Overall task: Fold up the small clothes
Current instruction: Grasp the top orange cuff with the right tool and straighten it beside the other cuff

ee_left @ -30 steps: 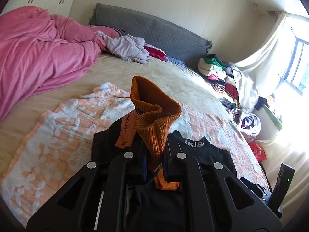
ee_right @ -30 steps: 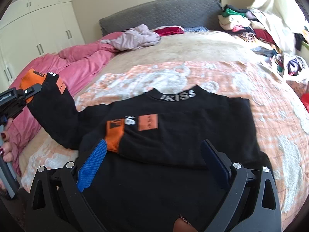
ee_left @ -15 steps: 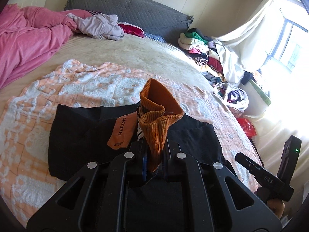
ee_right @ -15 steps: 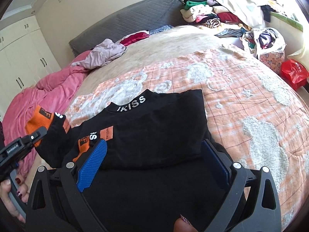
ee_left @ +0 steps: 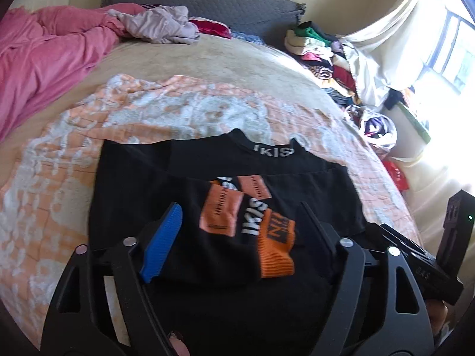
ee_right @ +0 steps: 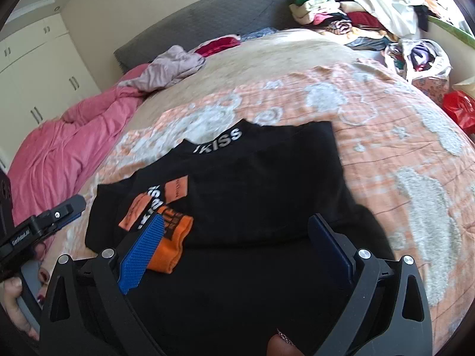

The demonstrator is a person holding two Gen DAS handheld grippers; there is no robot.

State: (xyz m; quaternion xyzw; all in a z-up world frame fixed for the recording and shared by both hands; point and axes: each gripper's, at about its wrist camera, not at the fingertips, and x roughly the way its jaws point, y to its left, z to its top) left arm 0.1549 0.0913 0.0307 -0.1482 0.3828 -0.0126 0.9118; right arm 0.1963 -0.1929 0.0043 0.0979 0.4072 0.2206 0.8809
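Observation:
A black top [ee_left: 207,178] [ee_right: 252,192] with "IKISS" on its collar lies flat on the orange-and-white blanket [ee_left: 59,184]. Its sleeve is folded across the body, and the orange cuff [ee_left: 276,252] [ee_right: 175,237] rests on the black fabric. My left gripper [ee_left: 237,234] hovers just over that sleeve. Its jaws are opening and the cuff lies loose below them, untouched by the pads. In the right wrist view the left gripper shows at the left edge [ee_right: 44,225]. My right gripper [ee_right: 234,252] stands open over the near hem with nothing gripped. It appears at the right edge [ee_left: 415,261] of the left wrist view.
A pink duvet [ee_left: 44,53] is bunched at the bed's left side, with a lilac garment [ee_left: 157,23] by the grey headboard [ee_left: 207,3]. A pile of clothes [ee_left: 326,56], a full plastic bag [ee_right: 418,56] and a red bag [ee_right: 460,106] sit off the right side.
My left gripper has opened and let go of the orange-cuffed sleeve, which now lies across the black top. It also sank lower and closer. The right view shifted slightly.

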